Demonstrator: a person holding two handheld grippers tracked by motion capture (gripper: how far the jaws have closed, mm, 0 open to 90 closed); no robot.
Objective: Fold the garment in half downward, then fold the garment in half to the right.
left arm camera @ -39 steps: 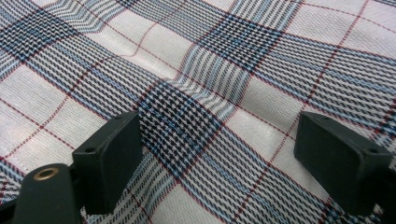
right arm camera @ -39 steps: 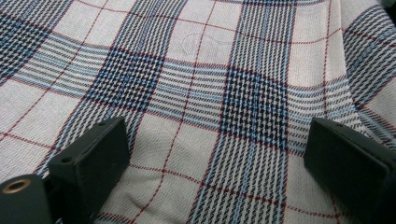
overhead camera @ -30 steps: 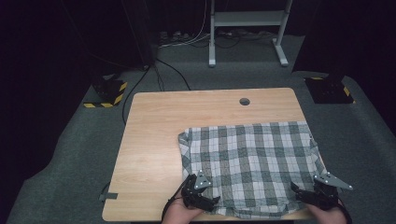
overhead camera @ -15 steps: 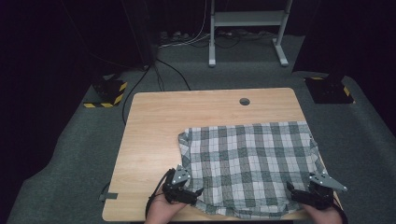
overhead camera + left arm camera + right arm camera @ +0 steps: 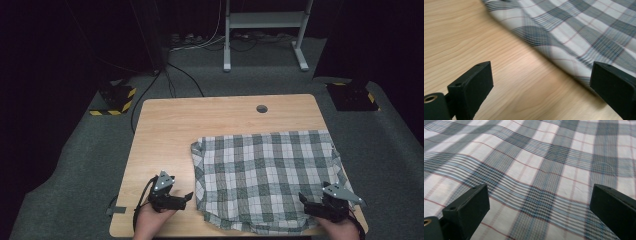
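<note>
A grey, white and blue checked cloth (image 5: 265,175) lies spread over the right half of the wooden table (image 5: 170,130), its left edge rumpled. My left gripper (image 5: 187,199) rests on bare wood at the near edge, just left of the cloth, pointing right at it. Its jaws stand wide apart, with the cloth's edge (image 5: 564,47) ahead and to the right of them. My right gripper (image 5: 303,204) sits over the cloth's near right corner, pointing left. It is open too, and checked fabric (image 5: 536,170) stretches beneath and beyond its jaws.
A round cable hole (image 5: 261,108) sits near the table's far edge. The left half of the table is bare wood. Beyond it are a white metal frame (image 5: 265,30), cables on grey carpet, and black-and-yellow striped blocks (image 5: 117,100) at both sides.
My left gripper has drawn back to the left, off the cloth's near left corner and onto bare wood. The right gripper has shifted only slightly. The cloth lies as before.
</note>
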